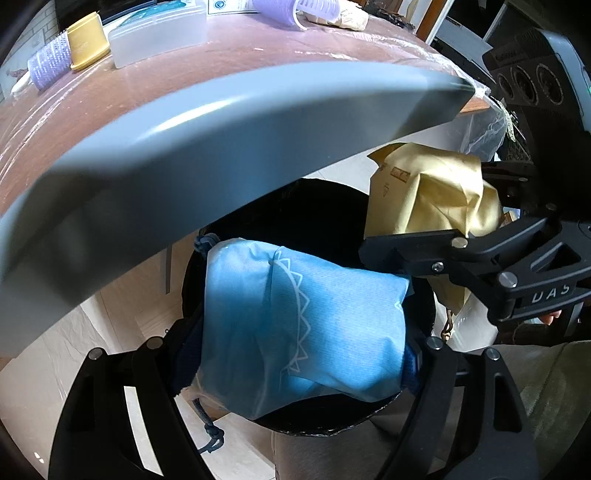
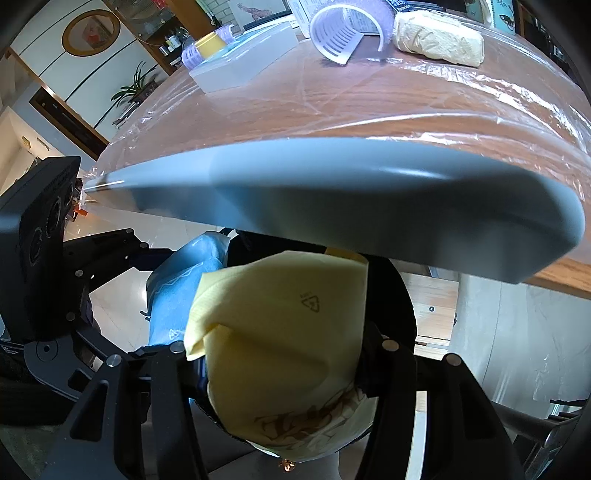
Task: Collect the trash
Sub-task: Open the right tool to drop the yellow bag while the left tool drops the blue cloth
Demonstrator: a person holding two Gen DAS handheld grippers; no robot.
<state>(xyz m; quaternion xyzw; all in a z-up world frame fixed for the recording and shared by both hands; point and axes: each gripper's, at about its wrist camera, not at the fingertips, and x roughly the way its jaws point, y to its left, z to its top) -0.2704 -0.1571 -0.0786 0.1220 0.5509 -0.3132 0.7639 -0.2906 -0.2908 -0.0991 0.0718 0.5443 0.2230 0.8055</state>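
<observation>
My left gripper [image 1: 295, 354] is shut on a blue wrapper [image 1: 295, 317] and holds it over the dark mouth of a trash bin [image 1: 317, 218]. The bin's grey lid [image 1: 221, 147] stands open above it. My right gripper [image 2: 280, 354] is shut on a crumpled yellow wrapper [image 2: 280, 347], also over the bin opening [image 2: 395, 291]. The yellow wrapper shows in the left wrist view [image 1: 432, 192], and the blue wrapper shows in the right wrist view [image 2: 184, 280]. The two wrappers sit side by side, close together.
A brown table [image 2: 369, 99] covered in clear plastic stands behind the lid [image 2: 332, 195]. On it are a translucent box [image 1: 159, 33], a yellow cup [image 1: 86, 40], purple hair rollers [image 1: 50, 64], a white curved piece [image 2: 340, 37] and a beige sponge [image 2: 439, 37]. Pale floor [image 2: 517, 332] lies below.
</observation>
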